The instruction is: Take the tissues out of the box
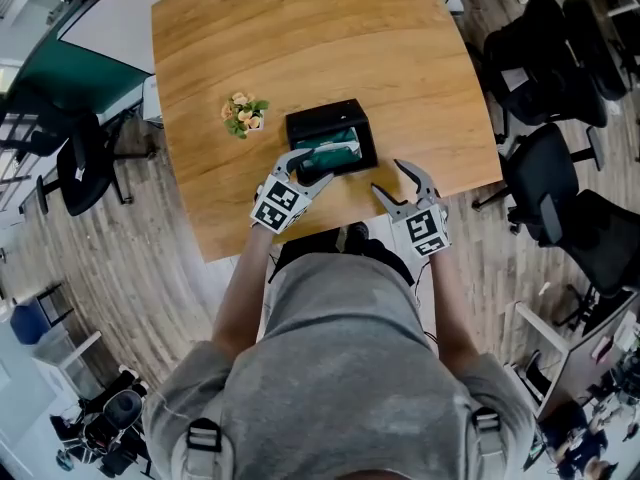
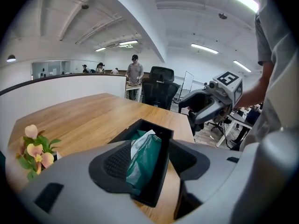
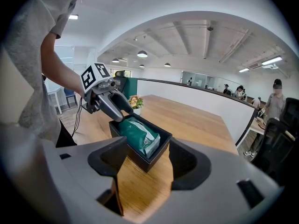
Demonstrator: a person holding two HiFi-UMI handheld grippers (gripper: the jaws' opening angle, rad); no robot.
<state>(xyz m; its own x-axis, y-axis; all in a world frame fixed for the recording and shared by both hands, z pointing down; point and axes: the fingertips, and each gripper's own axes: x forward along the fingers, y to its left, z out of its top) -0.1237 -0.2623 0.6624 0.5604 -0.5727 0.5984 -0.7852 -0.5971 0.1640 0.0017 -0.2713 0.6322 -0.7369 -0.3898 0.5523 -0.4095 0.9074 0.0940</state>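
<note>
Jaws of the left gripper [image 1: 310, 166] stand wide, with the green tissue pack [image 1: 335, 148] between them, in the black box [image 1: 325, 110]; the right gripper [image 1: 388, 175], at the box's five o'clock, gapes empty.

grey shirt [image 1: 340, 368], with pale, square-marked left gripper [image 1: 312, 166] and right gripper [image 1: 388, 175].

- Premises: open-plan office
- Black swivel chairs [image 1: 560, 183] stand beside a large wooden table [image 1: 300, 48]
- Strip lights [image 2: 205, 48] run along a white ceiling
- People [image 2: 135, 71] stand at desks beyond a low white partition [image 2: 60, 85]
- Wood-plank floor [image 1: 140, 268] throughout
</note>
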